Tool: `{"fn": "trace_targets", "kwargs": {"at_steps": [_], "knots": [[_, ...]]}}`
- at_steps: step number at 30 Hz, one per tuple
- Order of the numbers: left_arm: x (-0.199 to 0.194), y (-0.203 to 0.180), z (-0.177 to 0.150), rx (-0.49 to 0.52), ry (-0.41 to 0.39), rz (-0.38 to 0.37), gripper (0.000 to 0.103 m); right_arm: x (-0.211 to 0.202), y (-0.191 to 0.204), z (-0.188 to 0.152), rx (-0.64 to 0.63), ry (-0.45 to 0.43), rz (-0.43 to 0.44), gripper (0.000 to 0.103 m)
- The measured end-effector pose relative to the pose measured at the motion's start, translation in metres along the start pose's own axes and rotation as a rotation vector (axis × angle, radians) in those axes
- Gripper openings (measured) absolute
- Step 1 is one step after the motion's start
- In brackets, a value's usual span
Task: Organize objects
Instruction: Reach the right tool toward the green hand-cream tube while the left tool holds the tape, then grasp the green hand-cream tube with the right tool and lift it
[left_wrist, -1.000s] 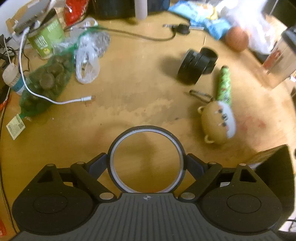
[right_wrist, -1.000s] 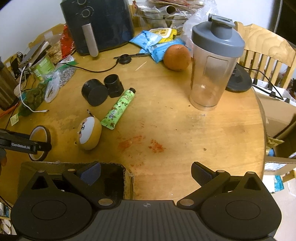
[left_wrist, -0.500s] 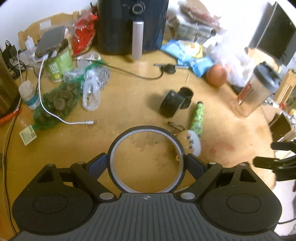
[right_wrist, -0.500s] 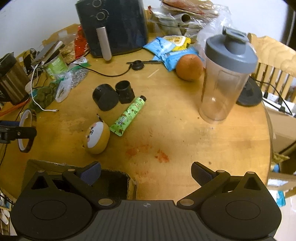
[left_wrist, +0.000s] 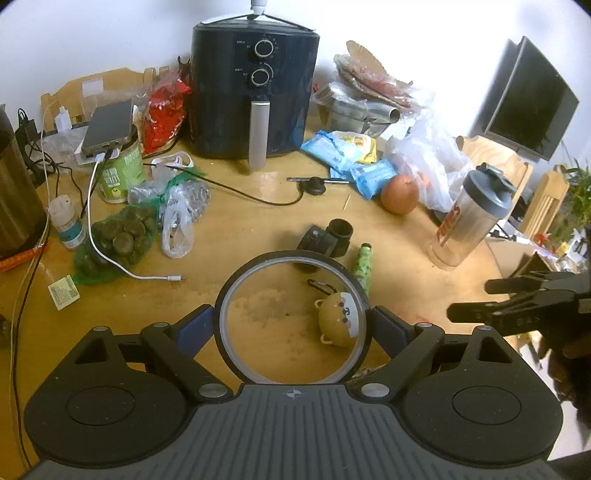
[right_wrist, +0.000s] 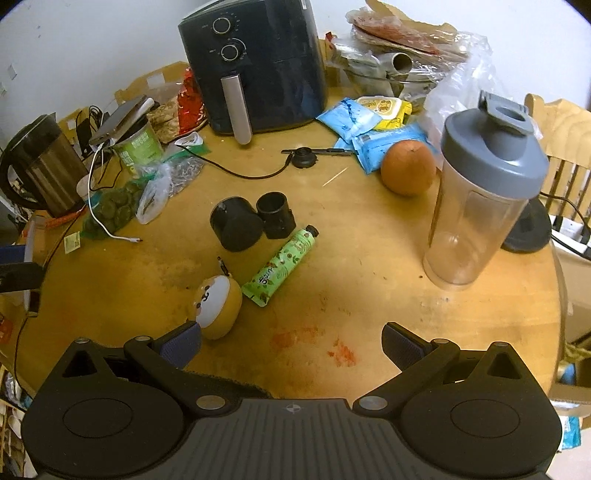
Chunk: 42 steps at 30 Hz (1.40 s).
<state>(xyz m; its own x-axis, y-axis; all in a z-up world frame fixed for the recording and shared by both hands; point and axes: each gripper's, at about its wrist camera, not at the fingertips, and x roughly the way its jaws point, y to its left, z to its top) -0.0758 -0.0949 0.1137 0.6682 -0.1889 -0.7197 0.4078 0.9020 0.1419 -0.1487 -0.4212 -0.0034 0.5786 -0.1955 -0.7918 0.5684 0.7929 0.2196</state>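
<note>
So right now my left gripper (left_wrist: 293, 323) has the tape roll (left_wrist: 258, 273) pinched across its full width — jaws spread wide, pads pressing on either side of the ring, and it's clear of the table (left_wrist: 236, 229). My right gripper (right_wrist: 291, 343) is wide open with nothing in it, hanging over the near edge of the table.

Looking through the ring I can see the little round plush keychain (left_wrist: 338, 323) just ahead of my left fingertips, with the green tube (left_wrist: 362, 267) a bit beyond that and the black cylinder parts (left_wrist: 325, 240) further out. There's a cardboard box (right_wrist: 221, 384) tucked right under my right gripper's left finger, and my guess is that's where the roll belongs.

Tips for carrying it well: keep the roll flat-on between the pads so it doesn't pivot — a thin ring twists easily. I'd keep it high enough to clear the plush, and only let go once it's low inside the box.
</note>
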Motion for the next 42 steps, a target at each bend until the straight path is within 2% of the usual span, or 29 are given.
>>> {"fn": "trace_targets", "kwargs": {"at_steps": [4,14,17,25,31,42], "knots": [[-0.003,0.0,-0.001,-0.003,-0.008,0.017,0.091,0.01,0.001,0.006,-0.018,0.022,0.015,0.103],[-0.005,0.001,-0.008,-0.002,0.02,0.011,0.091,0.049,0.01,0.022,-0.07,0.097,-0.054,0.103],[-0.006,0.003,-0.011,-0.012,0.024,0.006,0.092,0.059,0.01,0.028,-0.07,0.092,-0.066,0.103],[-0.005,0.008,-0.02,-0.043,0.048,-0.002,0.092,0.09,0.014,0.044,-0.084,0.07,-0.024,0.103],[-0.006,0.014,-0.023,-0.046,0.061,-0.008,0.091,0.115,0.019,0.054,-0.12,0.091,-0.022,0.103],[-0.015,0.025,-0.017,-0.062,0.03,-0.016,0.092,0.143,0.011,0.065,-0.045,0.13,-0.051,0.102]]}}
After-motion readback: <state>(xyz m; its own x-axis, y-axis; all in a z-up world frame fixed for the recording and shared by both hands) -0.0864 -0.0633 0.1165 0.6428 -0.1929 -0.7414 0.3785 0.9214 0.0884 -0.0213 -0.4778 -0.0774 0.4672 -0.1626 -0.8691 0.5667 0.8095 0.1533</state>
